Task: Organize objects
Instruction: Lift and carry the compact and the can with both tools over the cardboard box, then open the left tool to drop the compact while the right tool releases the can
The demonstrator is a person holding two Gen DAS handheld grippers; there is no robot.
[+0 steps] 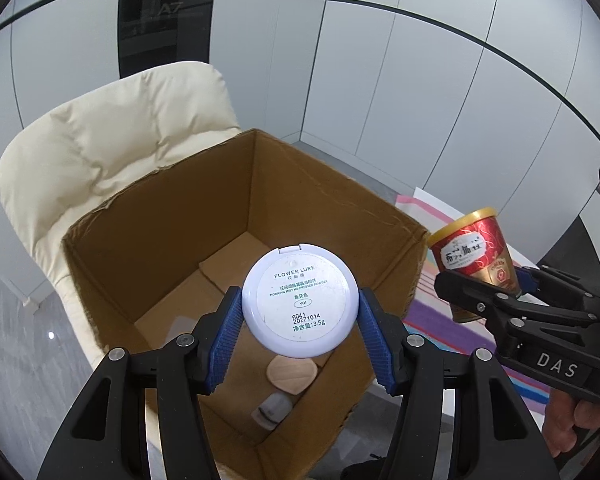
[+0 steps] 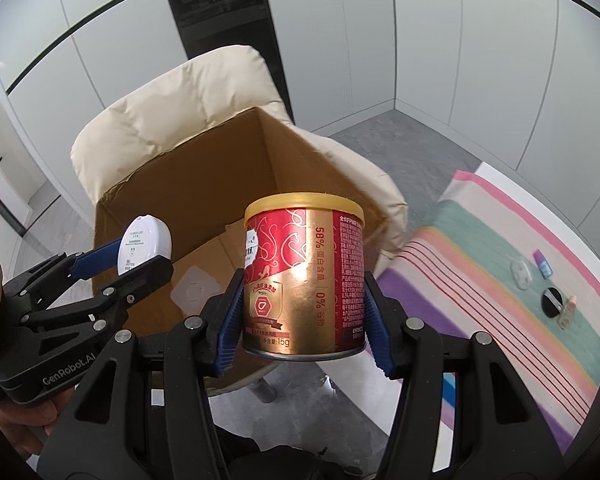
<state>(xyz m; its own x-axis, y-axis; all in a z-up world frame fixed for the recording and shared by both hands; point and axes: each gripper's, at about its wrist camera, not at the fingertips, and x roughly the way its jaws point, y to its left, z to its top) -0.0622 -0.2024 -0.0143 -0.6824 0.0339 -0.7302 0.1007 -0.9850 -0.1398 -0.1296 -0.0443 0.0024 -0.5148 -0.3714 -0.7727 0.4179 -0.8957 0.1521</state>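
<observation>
My left gripper [image 1: 300,316] is shut on a round white powder compact [image 1: 300,300], label side facing the camera, held above the open cardboard box [image 1: 160,216]. My right gripper [image 2: 303,320] is shut on a red and gold can [image 2: 304,276] with a yellow lid, held upright by the box's near right corner. In the left wrist view the can [image 1: 474,256] and right gripper [image 1: 500,292] hang just right of the box. In the right wrist view the compact [image 2: 145,242] sits in the left gripper [image 2: 120,264] over the box [image 2: 204,184].
The box rests on a cream padded chair [image 1: 100,152] and holds a beige pad [image 1: 291,376] and a small white item [image 1: 272,408]. To the right a striped cloth [image 2: 500,280] carries a clear disc [image 2: 521,274], a blue-purple bottle [image 2: 542,264], a black disc [image 2: 551,302] and a beige bottle [image 2: 566,312].
</observation>
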